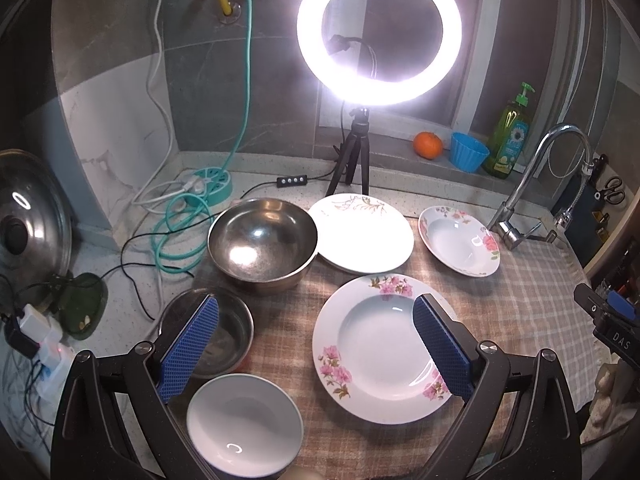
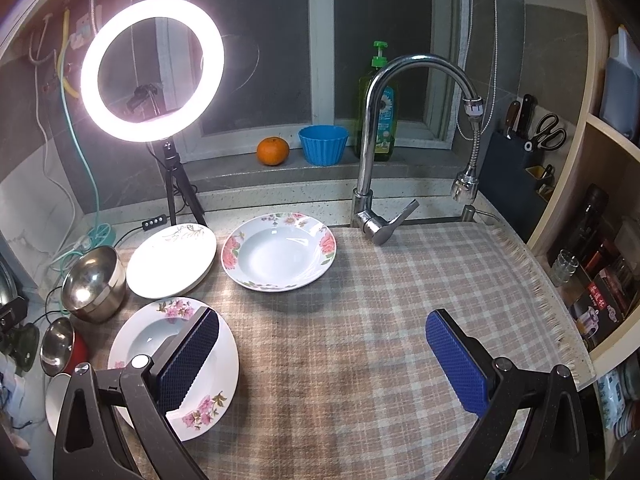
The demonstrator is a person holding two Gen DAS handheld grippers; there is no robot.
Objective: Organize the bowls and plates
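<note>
Kitchen counter (image 2: 360, 320) under a ring light (image 1: 379, 31): both tongs, left (image 1: 316, 344) and right (image 2: 322, 360), hang spread and empty. Pink-flowered plate (image 1: 380, 348) lies near the front edge, directly between the left tongs' pads, nearer them than the right; bowls crowd the left edge.

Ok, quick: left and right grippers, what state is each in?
Left gripper: open, holding nothing, above the dishes.
Right gripper: open, holding nothing, above the checked cloth.

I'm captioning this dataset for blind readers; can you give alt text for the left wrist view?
Open left gripper hovers over a checked cloth bearing three floral plates, the nearest large plate between its blue pads. Two steel bowls, a white bowl and a glowing ring light surround them.
</note>
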